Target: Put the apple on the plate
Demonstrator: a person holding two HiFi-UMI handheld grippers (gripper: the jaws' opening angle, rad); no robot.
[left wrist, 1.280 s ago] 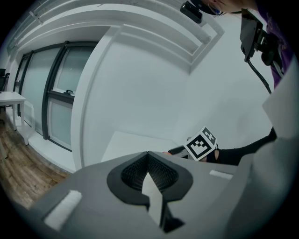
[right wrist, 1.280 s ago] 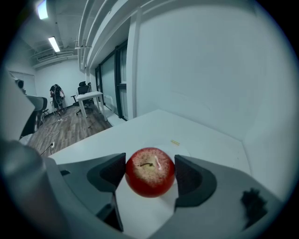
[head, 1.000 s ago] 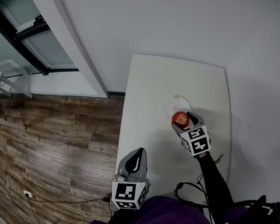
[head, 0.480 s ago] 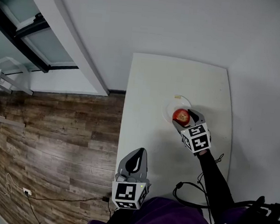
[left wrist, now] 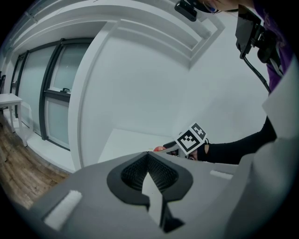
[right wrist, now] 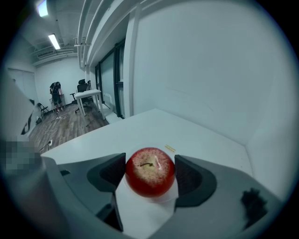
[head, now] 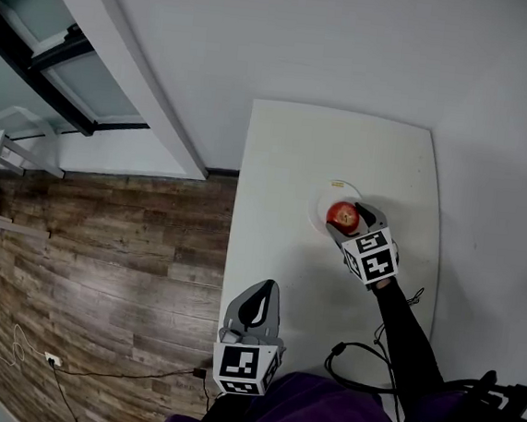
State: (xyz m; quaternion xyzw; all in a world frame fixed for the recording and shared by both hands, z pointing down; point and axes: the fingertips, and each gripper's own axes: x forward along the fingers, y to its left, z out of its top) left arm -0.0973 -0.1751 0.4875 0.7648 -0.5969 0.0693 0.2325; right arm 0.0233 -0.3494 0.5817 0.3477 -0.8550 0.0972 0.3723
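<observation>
A red apple (head: 341, 213) sits between the jaws of my right gripper (head: 347, 224), which is shut on it. The apple is over the pale round plate (head: 321, 202) on the white table (head: 276, 179); I cannot tell whether it touches the plate. In the right gripper view the apple (right wrist: 150, 171) fills the gap, stem up, with the plate (right wrist: 140, 207) white beneath it. My left gripper (head: 259, 290) is shut and holds nothing, low at the table's near left edge. From the left gripper view its shut jaws (left wrist: 148, 163) face the right gripper's marker cube (left wrist: 191, 138).
White walls border the table at the back and right. Wooden floor (head: 101, 264) lies left of the table, with a glazed partition (head: 81, 86) beyond. A black cable (head: 347, 353) hangs near the person's dark sleeve (head: 405, 330). A small yellow label (right wrist: 169, 148) lies past the apple.
My right gripper has carried the apple a little farther from me, over the plate's middle. The left gripper has stayed where it was.
</observation>
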